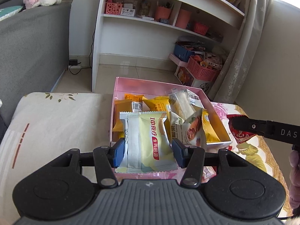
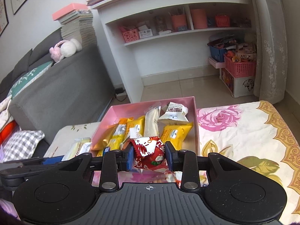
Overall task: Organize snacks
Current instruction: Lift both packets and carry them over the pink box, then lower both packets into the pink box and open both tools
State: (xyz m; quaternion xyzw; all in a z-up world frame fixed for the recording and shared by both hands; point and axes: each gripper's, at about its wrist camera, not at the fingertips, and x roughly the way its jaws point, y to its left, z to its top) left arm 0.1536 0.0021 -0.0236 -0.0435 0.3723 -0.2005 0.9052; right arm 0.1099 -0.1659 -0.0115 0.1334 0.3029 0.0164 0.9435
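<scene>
My left tongs (image 1: 148,150) clench a pale packet (image 1: 148,140); my right tongs (image 2: 149,157) clench a crumpled red packet (image 2: 150,155) with unreadable print; "DAS" is cut off.

Both grippers point forward and down, side by side. Left gripper (image 1: 148,150) is clamped on a pale snack pack (image 1: 148,142), right gripper (image 2: 149,156) pinching a red packet (image 2: 150,153).

Behind, a white shelf unit (image 2: 168,37) carries a coral basket (image 2: 131,35) and pink pots (image 2: 198,18). A plush rabbit (image 2: 65,48) lies atop the grey sofa (image 2: 65,90), beside stacked books (image 2: 78,26). A lace curtain (image 2: 270,46) hangs right, above a pink crate (image 2: 240,67).
</scene>
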